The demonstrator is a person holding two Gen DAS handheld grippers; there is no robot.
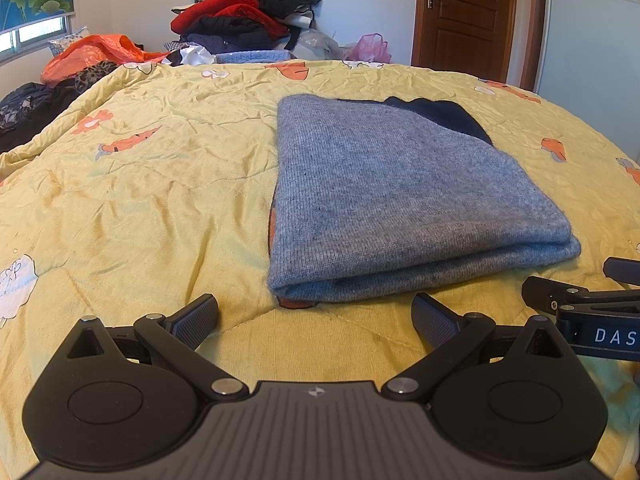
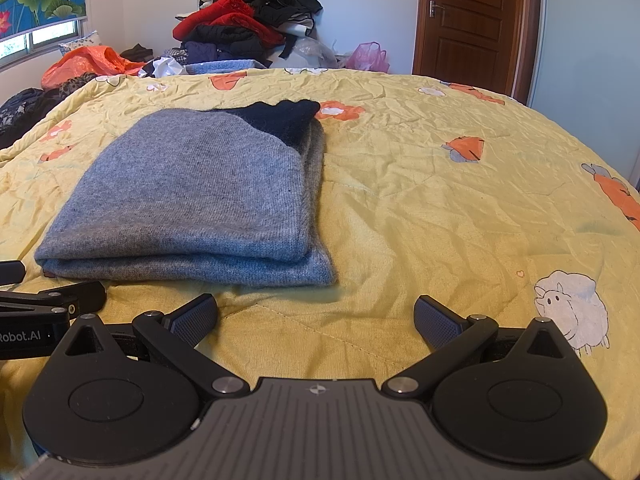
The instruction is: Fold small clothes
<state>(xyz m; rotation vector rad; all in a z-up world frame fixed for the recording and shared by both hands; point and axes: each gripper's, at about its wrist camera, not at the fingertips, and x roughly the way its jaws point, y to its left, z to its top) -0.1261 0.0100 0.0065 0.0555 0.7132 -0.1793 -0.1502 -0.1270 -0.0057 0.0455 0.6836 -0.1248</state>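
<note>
1. Sweater (image 1: 400, 200), grey knit with a dark navy part at its far end, lies folded into a thick rectangle on the bed (image 1: 140, 200). It sits near the bed's near edge, about midway between the left and right sides.
2. The bed is covered by a wrinkled yellow quilt printed with orange carrots and white sheep.
3. The left hand-held gripper (image 1: 316, 316) hovers low over the quilt, just short of the sweater's near folded edge. Its two fingers are spread wide and hold nothing.
4. The right hand-held gripper (image 2: 316, 316) hovers the same way, close to the sweater's near right corner (image 2: 324, 276). Its fingers are also spread wide, with bare quilt between them.
5. Each camera catches the other gripper at the side of its view, so the two tools sit near each other in front of the sweater.
6. Beyond the bed's far edge, a tall pile of clothes (image 1: 244, 12), red and black, leans against the white wall.
7. An orange plastic bag (image 1: 96, 54) lies at the far left corner, and a pink bag (image 1: 370, 48) sits beside a brown wooden door (image 1: 464, 12) at the far right.
</note>
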